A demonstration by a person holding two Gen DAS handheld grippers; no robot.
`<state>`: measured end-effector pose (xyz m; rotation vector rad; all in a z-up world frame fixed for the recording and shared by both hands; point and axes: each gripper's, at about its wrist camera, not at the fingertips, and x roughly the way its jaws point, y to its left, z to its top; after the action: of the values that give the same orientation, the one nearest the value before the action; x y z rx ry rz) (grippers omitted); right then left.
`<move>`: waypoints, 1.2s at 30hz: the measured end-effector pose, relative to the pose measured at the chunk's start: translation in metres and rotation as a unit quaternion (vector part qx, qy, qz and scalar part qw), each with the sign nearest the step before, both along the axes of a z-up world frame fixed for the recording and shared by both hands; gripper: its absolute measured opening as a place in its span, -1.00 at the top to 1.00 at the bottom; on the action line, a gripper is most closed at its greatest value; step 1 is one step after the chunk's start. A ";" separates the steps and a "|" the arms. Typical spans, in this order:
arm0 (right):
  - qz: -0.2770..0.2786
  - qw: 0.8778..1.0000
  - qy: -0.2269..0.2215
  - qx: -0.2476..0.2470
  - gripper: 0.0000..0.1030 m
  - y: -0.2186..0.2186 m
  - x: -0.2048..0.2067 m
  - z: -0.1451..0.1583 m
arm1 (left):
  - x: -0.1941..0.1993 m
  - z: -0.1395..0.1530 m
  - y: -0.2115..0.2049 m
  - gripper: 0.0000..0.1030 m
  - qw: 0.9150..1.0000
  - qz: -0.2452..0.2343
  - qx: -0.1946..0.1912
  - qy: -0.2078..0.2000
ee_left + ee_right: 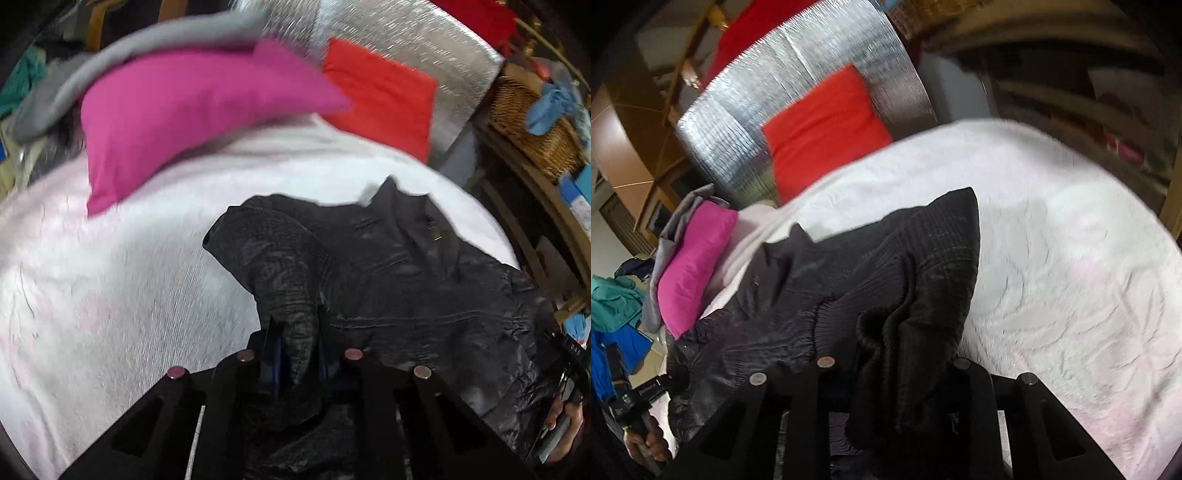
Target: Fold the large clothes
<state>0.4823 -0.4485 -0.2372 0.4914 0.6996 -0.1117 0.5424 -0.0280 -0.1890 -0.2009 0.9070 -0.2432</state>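
Nearest, left wrist view: left gripper (295,354) jaws nearly closed, pinching a ribbed knit cuff (291,295) of the black jacket (424,295); blue pads just visible either side of the bunched fabric. Cuff and sleeve lifted toward the camera, rest of jacket spread to the right on the white bedspread (110,295). Small gold-toned tag near the jacket collar, too blurred to read. At far right edge, other gripper's housing with faint light lettering, unreadable, and a hand (565,424) around its handle.

Right wrist view: right gripper (894,365) jaws drawn close together, clamped on a thick fold of ribbed black hem; fabric heaped over and between the fingers, pads hidden under it. Jacket body trailing left and away across the bedspread (1071,258). Lower left, left-hand gripper's dark handle held by a hand (650,443); print on it illegible.

Farther: magenta pillow (184,110) on the bedspread beyond the jacket, grey fabric (129,55) draped along its far side. Red pillow (384,99) to the right of it, leaning on a silver quilted headboard (424,40). Wicker basket (532,122) with blue cloth far right on wooden shelving. Teal and blue clothes (613,302) heaped off the left side of the bed. Motion blur throughout.
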 end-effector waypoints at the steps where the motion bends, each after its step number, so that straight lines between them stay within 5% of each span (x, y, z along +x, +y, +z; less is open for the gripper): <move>1: 0.000 1.000 -0.008 -0.005 0.47 0.001 -0.004 0.005 | -0.002 0.005 -0.001 0.69 1.000 -0.002 -0.001 -0.008; 6: -0.009 1.000 -0.011 -0.022 0.47 0.000 -0.013 0.011 | 0.005 0.000 -0.002 0.69 1.000 -0.008 0.009 -0.007; 10: -0.016 0.999 0.045 -0.003 0.47 -0.011 -0.004 -0.020 | 0.017 -0.024 0.007 0.65 0.999 -0.008 -0.001 0.037; 13: -0.016 0.995 0.086 0.039 0.45 -0.021 0.005 -0.045 | 0.021 -0.031 0.010 0.47 0.999 -0.007 0.004 0.051; 17: -0.020 0.994 0.079 0.073 0.39 -0.026 0.000 -0.039 | 0.019 -0.039 0.015 0.21 0.997 0.007 0.007 0.076; 18: -0.019 0.994 0.079 0.076 0.27 -0.026 -0.001 -0.038 | 0.018 -0.040 0.017 0.02 0.996 0.011 0.005 0.083; 21: -0.013 0.990 0.096 0.098 -0.55 -0.027 -0.005 -0.040 | 0.013 -0.046 0.022 -0.22 0.993 0.014 -0.019 0.119; 22: -0.013 0.990 0.101 0.103 -0.56 -0.026 -0.006 -0.041 | 0.010 -0.048 0.022 -0.23 0.992 0.009 -0.027 0.127; 27: 0.005 0.990 0.101 0.094 -0.51 -0.015 -0.008 -0.044 | -0.007 -0.049 0.022 -0.24 0.989 -0.011 -0.040 0.140; 28: 0.004 0.992 0.102 0.073 -0.20 -0.010 -0.008 -0.043 | -0.009 -0.049 0.021 -0.24 0.990 -0.011 -0.037 0.138; 31: 0.005 0.994 0.108 0.028 0.30 -0.002 -0.014 -0.034 | -0.015 -0.048 0.024 -0.11 0.990 -0.008 -0.046 0.135; 36: 0.016 0.997 0.070 -0.019 0.38 0.007 -0.032 -0.012 | -0.024 -0.038 0.026 0.12 0.992 -0.005 -0.033 0.118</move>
<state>0.4501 -0.4412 -0.2492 0.4385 0.8408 -0.1290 0.5189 -0.0023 -0.2272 -0.2900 1.1357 -0.2619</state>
